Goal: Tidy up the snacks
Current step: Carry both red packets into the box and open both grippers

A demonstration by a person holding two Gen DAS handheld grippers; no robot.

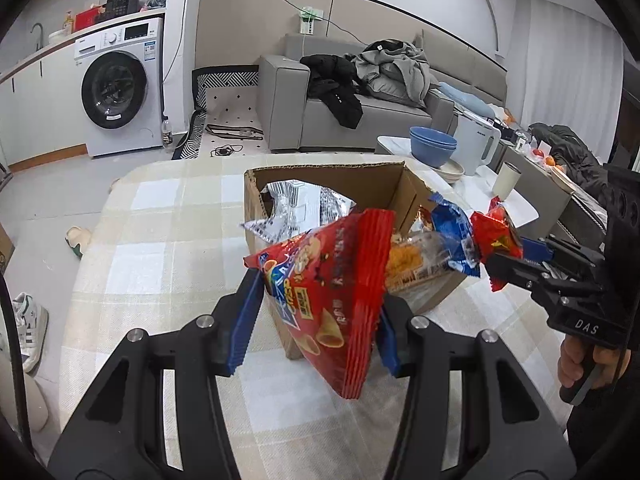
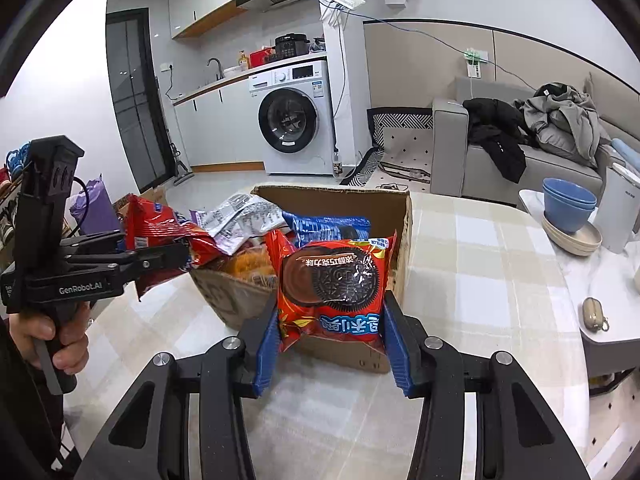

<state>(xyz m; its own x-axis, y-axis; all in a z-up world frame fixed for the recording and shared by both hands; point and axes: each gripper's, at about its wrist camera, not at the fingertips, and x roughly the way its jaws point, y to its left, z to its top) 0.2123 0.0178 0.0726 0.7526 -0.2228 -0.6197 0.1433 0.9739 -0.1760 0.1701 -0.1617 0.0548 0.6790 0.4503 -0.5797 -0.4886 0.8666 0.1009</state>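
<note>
The left tool (image 1: 316,316) is clamped on a red bag of cone-shaped crisps (image 1: 332,300), its blue pads (image 1: 240,332) pressing the bag from both sides; the bag hangs tilted in the centre of the left wrist view, in front of the cardboard box (image 1: 256,200). The right tool (image 2: 332,340) is clamped on a red packet of chocolate sandwich cookies (image 2: 332,292), held upright in the lower centre of the right wrist view, just in front of the box's near wall. The open box stands on the desk (image 1: 160,248), which is covered with a pale checked cloth. Inside it lie a silver packet (image 1: 292,204), a blue packet (image 2: 324,224) and a clear packet with orange contents (image 1: 408,260). At the right of the right wrist view, stacked blue bowls (image 2: 568,204) sit on a beige plate (image 2: 576,240). A washing machine (image 2: 292,120) stands in the background
</note>
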